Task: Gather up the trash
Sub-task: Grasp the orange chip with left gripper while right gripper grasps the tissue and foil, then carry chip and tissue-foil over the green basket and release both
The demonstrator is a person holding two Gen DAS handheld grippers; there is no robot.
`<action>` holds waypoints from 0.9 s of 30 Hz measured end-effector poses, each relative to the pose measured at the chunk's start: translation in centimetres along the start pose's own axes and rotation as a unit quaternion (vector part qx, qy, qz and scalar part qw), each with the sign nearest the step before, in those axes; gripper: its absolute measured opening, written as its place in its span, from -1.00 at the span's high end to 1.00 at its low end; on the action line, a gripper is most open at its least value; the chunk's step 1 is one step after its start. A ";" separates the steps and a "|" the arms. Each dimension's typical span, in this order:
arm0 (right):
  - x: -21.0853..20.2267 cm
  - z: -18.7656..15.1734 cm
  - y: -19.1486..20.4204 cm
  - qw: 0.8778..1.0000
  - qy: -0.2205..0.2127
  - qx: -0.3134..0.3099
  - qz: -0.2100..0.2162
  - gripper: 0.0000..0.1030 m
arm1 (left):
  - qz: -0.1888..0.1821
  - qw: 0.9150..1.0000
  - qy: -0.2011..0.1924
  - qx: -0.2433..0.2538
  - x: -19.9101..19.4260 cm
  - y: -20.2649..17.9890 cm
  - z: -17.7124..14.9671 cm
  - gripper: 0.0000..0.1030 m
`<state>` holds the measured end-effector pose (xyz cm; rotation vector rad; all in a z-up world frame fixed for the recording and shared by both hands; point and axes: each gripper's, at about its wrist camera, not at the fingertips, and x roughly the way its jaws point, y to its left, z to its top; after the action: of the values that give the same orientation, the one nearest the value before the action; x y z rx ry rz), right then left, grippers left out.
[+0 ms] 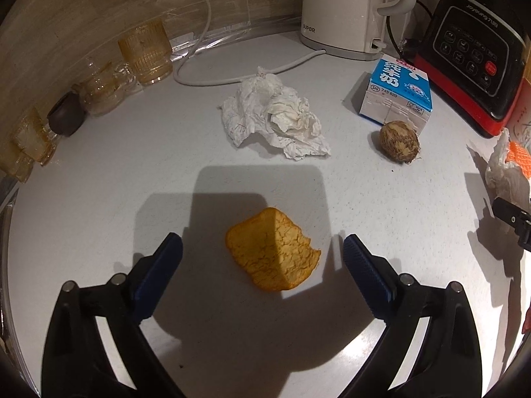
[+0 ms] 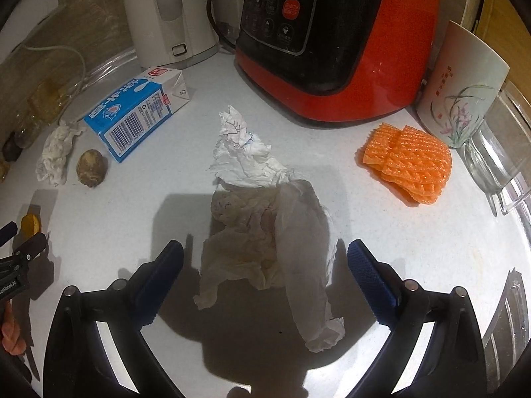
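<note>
Orange peel [image 1: 272, 250] and crumpled tissue [image 2: 265, 232] lay between our spread, empty left gripper [image 1: 262, 255] and right gripper [image 2: 265, 258]; nothing collected yet.

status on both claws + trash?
Left claw open, straddling orange peel. Right claw open over crumpled tissue. Milk carton, foam net not yet collected. Nothing blocking.

Orange cracked peel [image 1: 272, 249], white crumpled tissue [image 2: 265, 229], blue-and-white carton [image 2: 139, 112] — orange netted foam [image 2: 408, 162].
</note>
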<state>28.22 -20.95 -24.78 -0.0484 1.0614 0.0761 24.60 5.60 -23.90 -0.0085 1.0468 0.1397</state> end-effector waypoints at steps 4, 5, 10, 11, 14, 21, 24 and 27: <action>0.3 0.1 -0.2 1.000 0.007 0.003 0.004 -0.64 | -0.004 1.000 0.000 -0.005 0.1 -0.1 0.1 -0.72; 0.4 0.1 -0.1 1.000 0.006 0.002 0.002 -0.58 | -0.007 1.000 0.000 -0.007 0.1 -0.1 0.1 -0.64; 0.0 0.0 0.3 1.000 0.000 -0.005 -0.001 -0.05 | -0.015 1.000 -0.001 -0.014 -0.4 -0.2 0.0 -0.14; -0.1 0.0 0.4 1.000 -0.001 -0.006 0.000 0.11 | -0.016 1.000 -0.001 -0.015 -0.5 -0.2 -0.1 0.05; -0.3 -0.2 0.4 1.000 -0.003 -0.005 0.003 0.38 | -0.011 1.000 -0.007 -0.014 -0.9 -0.4 -0.3 0.26; -0.9 -0.4 0.3 1.000 -0.001 0.003 0.006 0.57 | -0.006 1.000 -0.024 -0.001 -1.8 -1.0 -0.1 0.80; -1.3 -0.4 0.7 1.000 -0.005 0.002 0.006 0.58 | -0.010 1.000 -0.024 -0.002 -1.8 -0.8 -0.1 0.84; -1.8 -0.4 0.9 1.000 -0.011 0.002 0.005 0.58 | -0.012 1.000 -0.023 -0.001 -1.9 -0.6 -0.1 0.85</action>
<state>26.95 -20.17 -23.41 -0.0393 1.0407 0.0836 23.65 4.76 -22.40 -0.0205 0.9996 0.1186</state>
